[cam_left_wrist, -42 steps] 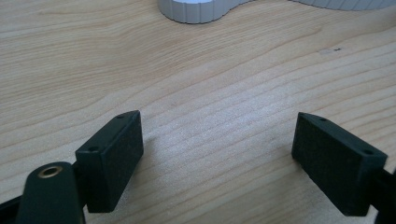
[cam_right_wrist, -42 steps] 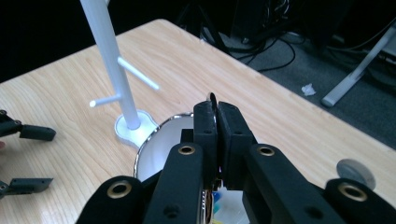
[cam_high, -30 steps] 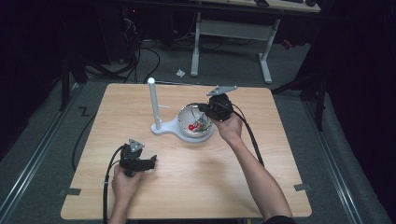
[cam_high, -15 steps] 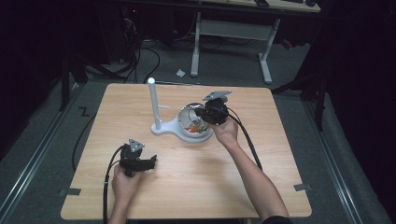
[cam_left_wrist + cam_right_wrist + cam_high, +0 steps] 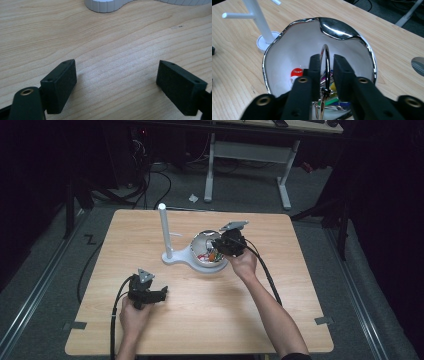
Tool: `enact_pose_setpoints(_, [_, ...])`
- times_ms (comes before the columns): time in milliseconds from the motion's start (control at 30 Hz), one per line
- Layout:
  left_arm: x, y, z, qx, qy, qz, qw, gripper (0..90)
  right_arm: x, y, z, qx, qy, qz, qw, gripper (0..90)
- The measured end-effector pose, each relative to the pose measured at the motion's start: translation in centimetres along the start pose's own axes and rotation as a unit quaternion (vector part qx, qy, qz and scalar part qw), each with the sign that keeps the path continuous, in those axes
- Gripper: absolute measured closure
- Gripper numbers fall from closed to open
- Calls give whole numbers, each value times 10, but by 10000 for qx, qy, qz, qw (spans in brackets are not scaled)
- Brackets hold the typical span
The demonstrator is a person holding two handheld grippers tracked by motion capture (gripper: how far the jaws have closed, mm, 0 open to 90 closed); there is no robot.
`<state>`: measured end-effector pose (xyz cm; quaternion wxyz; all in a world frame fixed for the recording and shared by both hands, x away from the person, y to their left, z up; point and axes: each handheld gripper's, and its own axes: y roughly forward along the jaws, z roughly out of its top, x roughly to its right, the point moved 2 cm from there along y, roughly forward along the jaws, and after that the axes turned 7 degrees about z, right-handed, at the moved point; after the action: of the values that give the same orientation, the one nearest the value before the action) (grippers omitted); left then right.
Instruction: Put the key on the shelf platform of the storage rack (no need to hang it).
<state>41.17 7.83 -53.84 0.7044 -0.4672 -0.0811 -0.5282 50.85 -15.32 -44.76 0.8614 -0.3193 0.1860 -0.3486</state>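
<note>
A shiny metal bowl (image 5: 199, 238) sits on the white stand's base, beside a white post (image 5: 163, 227). My right gripper (image 5: 216, 250) dips into the bowl (image 5: 287, 27). Its jaws have just been opening. A metal key ring (image 5: 323, 47) stands upright between them, with a gap at the right jaw. Colourful items lie under the ring, and a red-and-white piece (image 5: 296, 72) rests on the bowl's floor. Near the table's front left, my left gripper (image 5: 161, 293) lies on the wood. Its jaws (image 5: 117, 72) are wide open with nothing between them.
The stand's white post (image 5: 259, 17) carries side pegs and rises left of the bowl. The stand's base edge (image 5: 107, 5) lies ahead of the left gripper. Bare wood table (image 5: 300, 285) surrounds both hands. Cables trail from both grippers toward the front edge.
My right gripper has sunk a little into the bowl, with the ring still between its jaws. The left gripper has stayed where it was.
</note>
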Motion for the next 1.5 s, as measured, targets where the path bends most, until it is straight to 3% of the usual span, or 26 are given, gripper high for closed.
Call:
enact_pose_setpoints(233, [0,0,0,-11,15,-5,10000,170,7,-9,-2,140,244,-74,9996,527])
enact_pose_setpoints(433, [0,0,0,5,40,-12,10000,170,6,-22,-5,337,256,-113,9990,482])
enact_pose_setpoints(867, [0,0,0,6,35,-7,10000,169,11,-61,-17,562,253,-249,9978,459])
enact_pose_setpoints(1167, [0,0,0,7,28,-4,10000,169,6,-88,-24,723,184,-360,9966,467])
enact_pose_setpoints(1367, [0,0,0,8,26,-4,10000,169,8,-103,-33,638,233,-381,9970,462])
enact_pose_setpoints(1500, [0,0,0,9,29,-5,10000,169,7,-114,-38,784,326,-363,9957,463])
